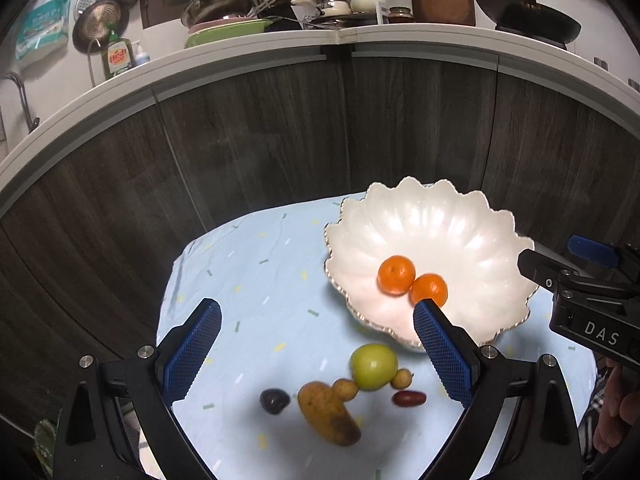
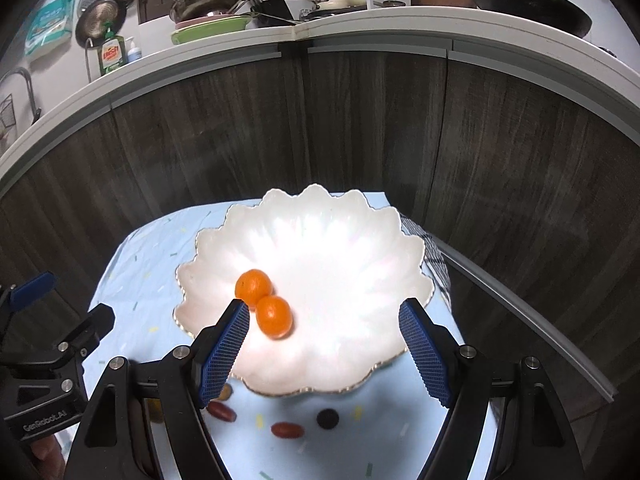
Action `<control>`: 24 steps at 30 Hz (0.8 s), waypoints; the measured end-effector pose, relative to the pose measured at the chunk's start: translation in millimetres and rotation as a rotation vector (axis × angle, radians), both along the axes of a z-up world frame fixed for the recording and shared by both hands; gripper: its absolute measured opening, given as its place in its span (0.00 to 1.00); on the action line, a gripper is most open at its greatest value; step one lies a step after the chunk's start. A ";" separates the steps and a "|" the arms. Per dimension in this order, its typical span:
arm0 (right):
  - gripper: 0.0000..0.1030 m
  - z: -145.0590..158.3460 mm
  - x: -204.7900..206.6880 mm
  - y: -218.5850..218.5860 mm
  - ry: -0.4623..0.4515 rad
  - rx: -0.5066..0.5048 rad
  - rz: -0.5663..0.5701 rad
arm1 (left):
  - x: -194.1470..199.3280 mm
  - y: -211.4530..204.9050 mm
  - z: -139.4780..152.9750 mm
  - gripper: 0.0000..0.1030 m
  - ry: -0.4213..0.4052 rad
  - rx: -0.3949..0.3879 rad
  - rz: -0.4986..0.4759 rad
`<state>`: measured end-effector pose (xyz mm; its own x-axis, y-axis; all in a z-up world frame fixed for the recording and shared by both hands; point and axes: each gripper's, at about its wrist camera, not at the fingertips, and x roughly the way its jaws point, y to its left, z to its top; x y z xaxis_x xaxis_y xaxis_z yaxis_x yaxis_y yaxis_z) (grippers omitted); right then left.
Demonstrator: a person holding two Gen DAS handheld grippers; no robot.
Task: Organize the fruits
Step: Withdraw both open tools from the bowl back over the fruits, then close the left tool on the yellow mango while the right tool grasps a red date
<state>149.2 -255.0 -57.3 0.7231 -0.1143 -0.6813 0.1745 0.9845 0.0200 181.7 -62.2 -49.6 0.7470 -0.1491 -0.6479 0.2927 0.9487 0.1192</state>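
Inside the white scalloped ceramic bowl I find two oranges, other fruit just before it on cloth; both grippers, left and right, gape empty, so I judge the green apple next.

The left gripper points forward and downward, its two black arms spreading from the bottom of its own view. Its blue ridged pads stand wide apart, with nothing pressed between them. The right gripper takes the same downward tilt, and its blue pads are likewise spread wide with no grip on anything. The two tools sit side by side: each shows at the edge of the other's camera as a black body with a blue lever above it. Part of a hand shows below the right tool's body, and fingers below the left tool's body.
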 end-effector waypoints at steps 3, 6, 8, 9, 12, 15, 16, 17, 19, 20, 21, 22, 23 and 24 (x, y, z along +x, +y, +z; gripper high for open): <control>0.76 -3.0 -10.3 3.4 -0.012 -0.015 -0.001 | -7.2 4.8 -6.5 0.95 0.008 0.002 0.012; 0.76 -7.8 -18.3 5.4 -0.019 -0.022 -0.002 | -12.9 7.4 -14.5 0.95 0.017 0.006 0.020; 0.76 -12.1 -22.9 7.3 -0.022 -0.024 -0.001 | -17.4 9.0 -20.7 0.95 0.021 0.009 0.025; 0.76 -14.2 -24.9 7.9 -0.022 -0.024 0.000 | -18.6 9.7 -22.7 0.95 0.021 0.008 0.028; 0.76 -19.2 -30.0 9.9 -0.026 -0.024 0.003 | -24.7 14.1 -29.4 0.95 0.014 0.000 0.041; 0.76 -27.9 -36.8 14.8 -0.034 -0.026 0.010 | -31.7 19.1 -37.1 0.95 0.005 -0.016 0.054; 0.76 -30.8 -38.2 16.4 -0.036 -0.026 0.013 | -34.2 20.5 -40.1 0.95 0.002 -0.020 0.058; 0.76 -33.9 -39.8 17.5 -0.038 -0.025 0.015 | -35.5 21.0 -42.1 0.95 0.000 -0.022 0.059; 0.76 -39.9 -43.5 19.5 -0.042 -0.027 0.016 | -39.5 22.8 -48.0 0.95 -0.010 -0.020 0.062; 0.76 -41.9 -44.7 19.8 -0.046 -0.027 0.016 | -40.6 23.2 -50.0 0.95 -0.013 -0.019 0.063; 0.76 -45.0 -46.6 21.0 -0.050 -0.027 0.017 | -41.9 23.6 -53.0 0.95 -0.015 -0.018 0.064; 0.76 -47.3 -47.4 21.8 -0.051 -0.029 0.019 | -42.9 24.5 -55.7 0.95 -0.016 -0.019 0.064; 0.76 -49.8 -48.3 23.1 -0.052 -0.031 0.021 | -44.1 25.6 -59.8 0.95 -0.014 -0.020 0.067; 0.76 -52.6 -49.5 24.5 -0.052 -0.033 0.025 | -44.6 25.9 -62.7 0.95 -0.011 -0.020 0.070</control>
